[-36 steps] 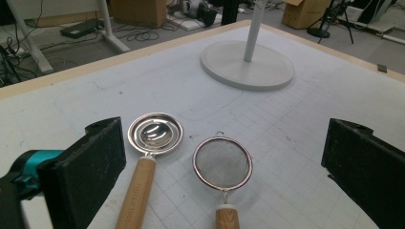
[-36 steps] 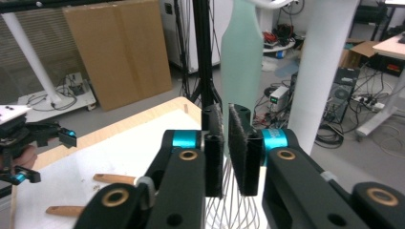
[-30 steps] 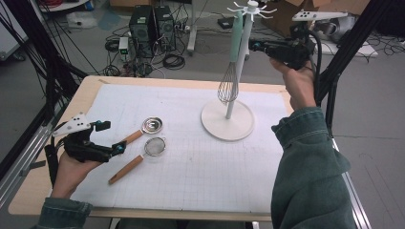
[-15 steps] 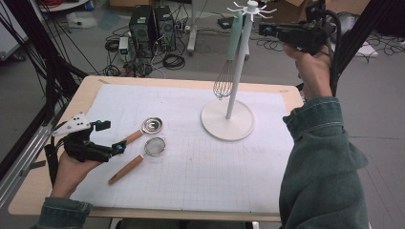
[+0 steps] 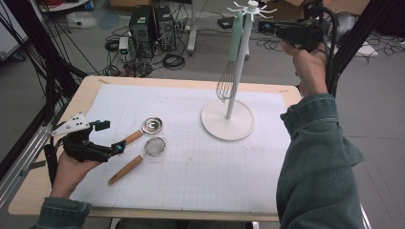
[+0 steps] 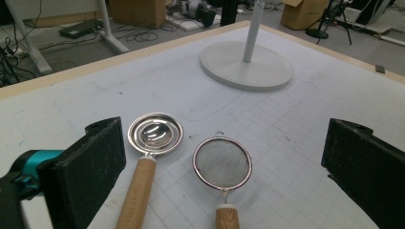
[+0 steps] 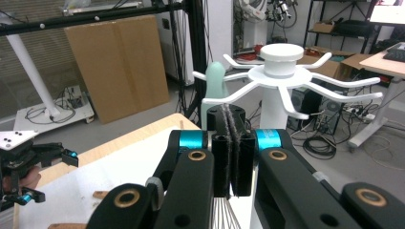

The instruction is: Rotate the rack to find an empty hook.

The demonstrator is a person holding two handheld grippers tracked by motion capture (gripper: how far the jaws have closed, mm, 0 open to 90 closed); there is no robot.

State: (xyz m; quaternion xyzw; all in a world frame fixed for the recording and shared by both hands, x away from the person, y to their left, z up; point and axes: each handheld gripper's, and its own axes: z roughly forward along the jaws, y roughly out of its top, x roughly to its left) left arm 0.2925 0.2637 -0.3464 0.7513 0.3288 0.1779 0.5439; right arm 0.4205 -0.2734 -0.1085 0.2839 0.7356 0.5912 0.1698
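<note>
Bright, even room light from overhead, soft throughout. The white mat on the bench (image 5: 191,157) stays clean, with faint shadows only. A glint flashes in the steel spoon bowl (image 6: 155,133). Close up, the left tongs (image 6: 224,167) look slightly soft. The right gripper view is sharp nearby, while background shelves blur and lines bend toward the edges.

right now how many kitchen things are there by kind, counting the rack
whisk, hanging on the rack: 1
strainer with wooden handle: 1
steel spoon with wooden handle: 1
white rack: 1
total: 4
</note>
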